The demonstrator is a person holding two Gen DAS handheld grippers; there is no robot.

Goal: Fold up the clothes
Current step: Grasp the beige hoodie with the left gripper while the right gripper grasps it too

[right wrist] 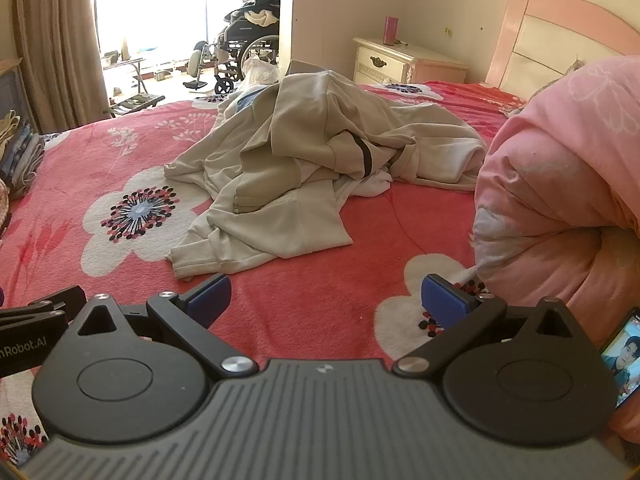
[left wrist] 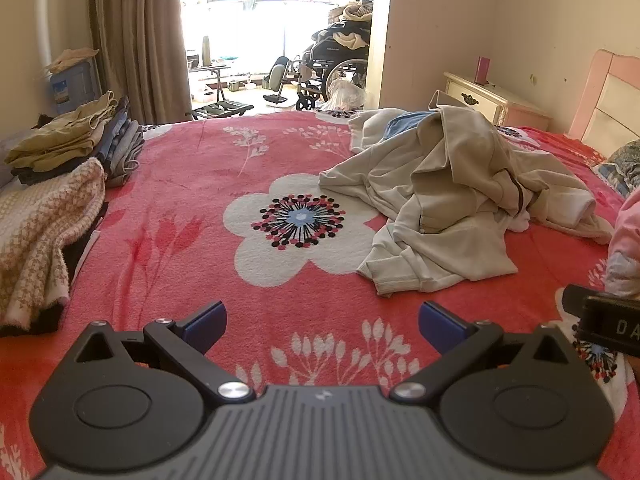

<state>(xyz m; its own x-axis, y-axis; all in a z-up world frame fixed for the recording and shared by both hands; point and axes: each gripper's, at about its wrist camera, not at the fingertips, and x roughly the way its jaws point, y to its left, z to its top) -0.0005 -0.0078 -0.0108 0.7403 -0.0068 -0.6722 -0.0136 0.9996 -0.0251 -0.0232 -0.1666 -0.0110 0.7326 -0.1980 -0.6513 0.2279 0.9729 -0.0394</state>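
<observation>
— Where's the clothing?
— A crumpled beige hoodie lies on the red flowered bed, ahead and right of the left gripper, ahead of the right gripper.
— And the jaws?
— Both spread wide, holding nothing. Folded clothes sit far left.

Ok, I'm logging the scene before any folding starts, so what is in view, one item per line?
Crumpled clothes heap: one pile, beige with white and blue showing, mid-bed on the right.
Folded stack: one, olive, blue and grey, left edge of bed.
Knit garment: one, tan-and-white houndstooth, near left edge.
Bedspread: one, red with white flowers.
Quilt: one, pink, bundled at right.
Nightstand: one, cream, beside the pink headboard.
Wheelchair: one, black, by the window.
Curtain: brown, left.
Phone: one, lit screen, right edge.
Left gripper: open, empty.
Right gripper: open, empty.
</observation>
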